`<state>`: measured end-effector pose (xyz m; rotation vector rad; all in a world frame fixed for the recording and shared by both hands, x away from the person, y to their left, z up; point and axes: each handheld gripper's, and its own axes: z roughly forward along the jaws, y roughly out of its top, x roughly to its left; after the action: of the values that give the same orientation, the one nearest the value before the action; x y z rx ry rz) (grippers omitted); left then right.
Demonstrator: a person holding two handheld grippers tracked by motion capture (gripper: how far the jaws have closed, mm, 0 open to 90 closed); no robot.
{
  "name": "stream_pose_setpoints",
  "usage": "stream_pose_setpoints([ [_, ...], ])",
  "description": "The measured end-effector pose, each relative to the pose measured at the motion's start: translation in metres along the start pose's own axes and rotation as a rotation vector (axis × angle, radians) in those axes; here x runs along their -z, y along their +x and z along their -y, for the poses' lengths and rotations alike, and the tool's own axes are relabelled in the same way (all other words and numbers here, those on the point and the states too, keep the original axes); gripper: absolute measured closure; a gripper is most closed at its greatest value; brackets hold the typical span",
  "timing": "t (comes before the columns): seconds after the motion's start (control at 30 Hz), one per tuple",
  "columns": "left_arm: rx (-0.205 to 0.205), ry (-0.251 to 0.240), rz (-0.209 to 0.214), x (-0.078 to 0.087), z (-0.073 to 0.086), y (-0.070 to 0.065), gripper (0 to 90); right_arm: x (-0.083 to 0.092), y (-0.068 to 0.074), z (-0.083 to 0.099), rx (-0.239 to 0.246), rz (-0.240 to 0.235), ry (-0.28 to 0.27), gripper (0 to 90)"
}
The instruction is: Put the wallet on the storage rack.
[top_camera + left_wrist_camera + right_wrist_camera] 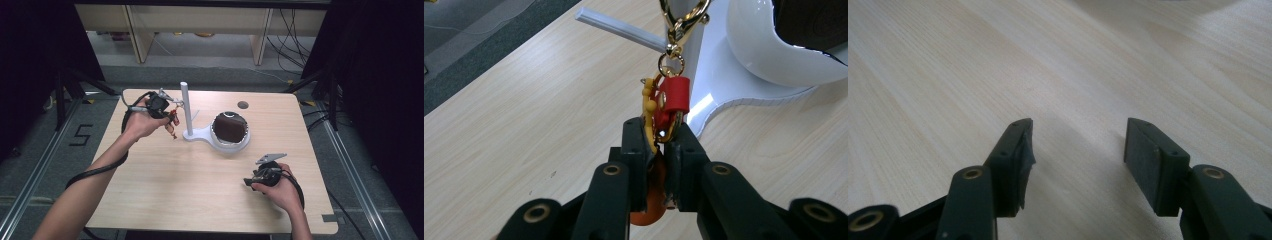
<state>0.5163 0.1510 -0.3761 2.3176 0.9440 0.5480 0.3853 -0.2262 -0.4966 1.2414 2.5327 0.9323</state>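
A keychain (672, 95) with a red strap, a yellow figure and a gold clasp (682, 21) is pinched between the jaws of my left gripper (663, 136). In the high view my left gripper (169, 116) holds the keychain (173, 125) just left of the white stand's upright post (184, 106). In the left gripper view the clasp sits against that post (691, 60), beside a thin white peg (619, 27) that sticks out from it. My right gripper (248, 182) rests low over the table near the front right. Its jaws (1078, 145) stand open over bare wood.
The stand's flat white base (199, 135) joins a white dish (239, 145) that holds a dark brown object (230, 127). A round hole (243, 104) is in the wooden table top (165, 190) at the back. Dark frames and cables surround the table.
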Motion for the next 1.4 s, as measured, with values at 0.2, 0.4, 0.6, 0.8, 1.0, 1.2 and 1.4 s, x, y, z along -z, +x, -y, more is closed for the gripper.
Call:
stream_pose_setpoints([
  [0.2, -0.008, -0.009, 0.005, -0.003, 0.003, -0.002, 73.3, 0.000, 0.000, 0.000, -0.004, 0.000, -0.002, 46.0],
  [0.4, -0.011, -0.039, -0.013, -0.001, 0.015, -0.003, 60.9, 0.001, 0.001, 0.000, -0.028, -0.005, -0.006, 46.0],
  [0.6, -0.006, -0.080, -0.019, 0.007, 0.030, -0.002, 52.5, 0.005, -0.004, 0.000, -0.017, 0.007, -0.009, 45.8],
  [0.8, -0.006, -0.158, -0.032, 0.020, 0.053, 0.001, 40.2, 0.009, -0.005, 0.000, -0.026, 0.009, -0.013, 45.7],
  [1.0, -0.002, -0.195, -0.054, 0.028, 0.073, 0.001, 32.6, 0.012, -0.007, 0.002, -0.031, 0.018, -0.037, 45.7],
  [1.2, 0.008, -0.210, -0.066, 0.038, 0.100, 0.002, 31.8, 0.019, -0.009, 0.002, -0.025, 0.035, -0.043, 45.7],
  [1.4, 0.075, -0.274, -0.077, 0.043, 0.138, 0.001, 32.0, 0.026, -0.016, 0.004, -0.035, 0.071, -0.110, 46.2],
])
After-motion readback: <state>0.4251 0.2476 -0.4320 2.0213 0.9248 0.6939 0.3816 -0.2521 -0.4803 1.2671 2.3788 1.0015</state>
